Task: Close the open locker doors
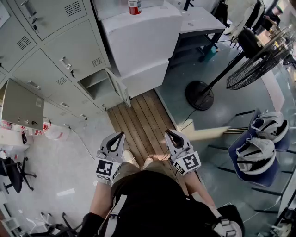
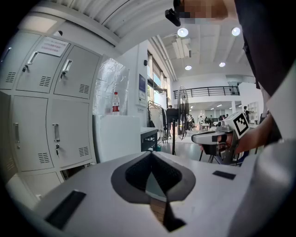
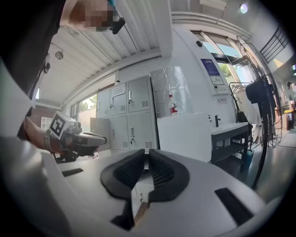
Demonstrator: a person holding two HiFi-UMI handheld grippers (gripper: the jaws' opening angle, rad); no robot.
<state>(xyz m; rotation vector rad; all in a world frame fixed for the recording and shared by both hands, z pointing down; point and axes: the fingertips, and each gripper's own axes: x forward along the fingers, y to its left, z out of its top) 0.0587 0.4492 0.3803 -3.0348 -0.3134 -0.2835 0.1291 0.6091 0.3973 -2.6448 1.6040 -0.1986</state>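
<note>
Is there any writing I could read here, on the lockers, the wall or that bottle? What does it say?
No text here is legible.
White notice on the upper lockers: print too blurred to read.
Blue poster on the wall: too small to read.
Red label on the bottle: blurred, unreadable.

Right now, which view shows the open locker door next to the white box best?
Head view: the open locker door stands swung out beside the white box, with the shelf inside visible. Left gripper view catches only the dark opening, low down. In the right gripper view I can't make it out.
</note>
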